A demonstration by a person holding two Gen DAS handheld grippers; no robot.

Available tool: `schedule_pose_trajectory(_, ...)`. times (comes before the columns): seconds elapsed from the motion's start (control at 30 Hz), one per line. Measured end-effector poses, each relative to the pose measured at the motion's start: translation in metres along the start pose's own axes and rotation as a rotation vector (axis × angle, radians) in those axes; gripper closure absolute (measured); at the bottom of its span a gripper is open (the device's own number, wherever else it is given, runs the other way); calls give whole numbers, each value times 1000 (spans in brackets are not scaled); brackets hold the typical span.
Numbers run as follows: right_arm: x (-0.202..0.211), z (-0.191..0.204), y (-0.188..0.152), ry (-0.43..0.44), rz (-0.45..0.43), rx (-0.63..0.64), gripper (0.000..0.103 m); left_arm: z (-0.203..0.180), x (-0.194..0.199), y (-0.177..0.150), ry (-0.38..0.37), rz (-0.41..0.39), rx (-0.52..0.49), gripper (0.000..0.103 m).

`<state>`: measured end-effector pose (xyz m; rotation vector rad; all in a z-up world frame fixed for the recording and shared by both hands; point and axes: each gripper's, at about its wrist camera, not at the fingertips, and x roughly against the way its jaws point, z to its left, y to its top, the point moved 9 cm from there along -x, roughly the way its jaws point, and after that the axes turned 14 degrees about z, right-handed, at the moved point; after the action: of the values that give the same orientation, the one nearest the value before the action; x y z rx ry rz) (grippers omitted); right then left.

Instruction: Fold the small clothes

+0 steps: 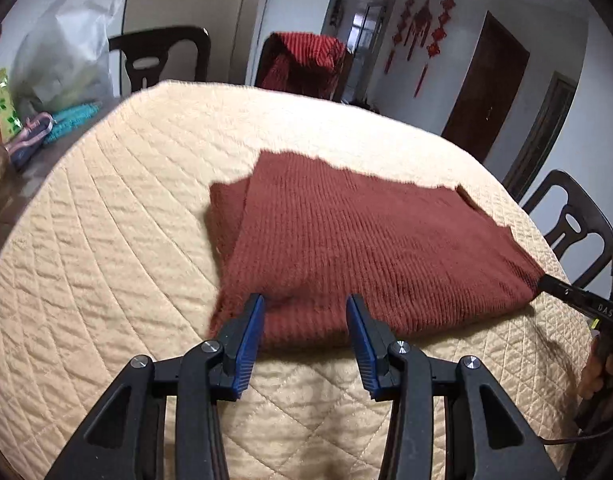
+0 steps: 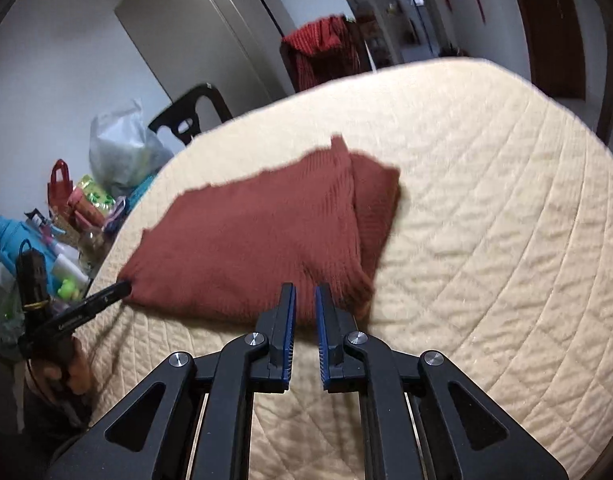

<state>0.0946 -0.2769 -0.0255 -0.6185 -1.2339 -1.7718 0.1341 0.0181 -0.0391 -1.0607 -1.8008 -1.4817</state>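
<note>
Ribbed matt knit garment [image 1: 362,236], quilted cover [image 1: 118,240]

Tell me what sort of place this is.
Most likely the dining room of a home. A table under a quilted cover has dark dining chairs around it, red hanging ornaments decorate the wall, and a rust-red knit garment lies on the table for folding.
</note>
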Motion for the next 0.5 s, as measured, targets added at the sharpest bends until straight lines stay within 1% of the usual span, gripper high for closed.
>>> schedule_pose_trajectory(0.07,-2,-11,3,-34,6,-25,94,2,3,3,-18,-17,12,57)
schedule_pose_trajectory(0.13,-14,-24,-1,-62,49,-75,94,7,-6,1,-18,14,41,58)
schedule_pose_trajectory(0.17,-18,-29,-3,-36,51,-99,94,10,-13,-3,-16,39,51,60)
schedule_pose_trajectory(0.2,-17,-31,-4,-27,42,-108,94,11,-15,-4,-27,49,59,61)
schedule_pose_trajectory(0.23,-18,-38,-5,-70,46,-125,94,12,-13,-3,-32,41,65,61)
schedule_pose_trajectory(0.27,-19,-41,-6,-71,49,-132,94,13,-14,-4,-31,43,71,63)
schedule_pose_trajectory(0.3,-19,-42,-6,-52,49,-140,94,14,-15,-4,-33,46,74,63)
schedule_pose_trajectory(0.33,-19,-43,-6,-45,49,-144,94,13,-15,-4,-34,44,74,63)
schedule_pose_trajectory(0.43,-14,-37,-5,-77,39,-112,94,12,-13,-5,-27,38,68,63)
schedule_pose_trajectory(0.5,-3,-30,-2,-91,5,-86,94,11,-7,-4,-24,26,61,63)
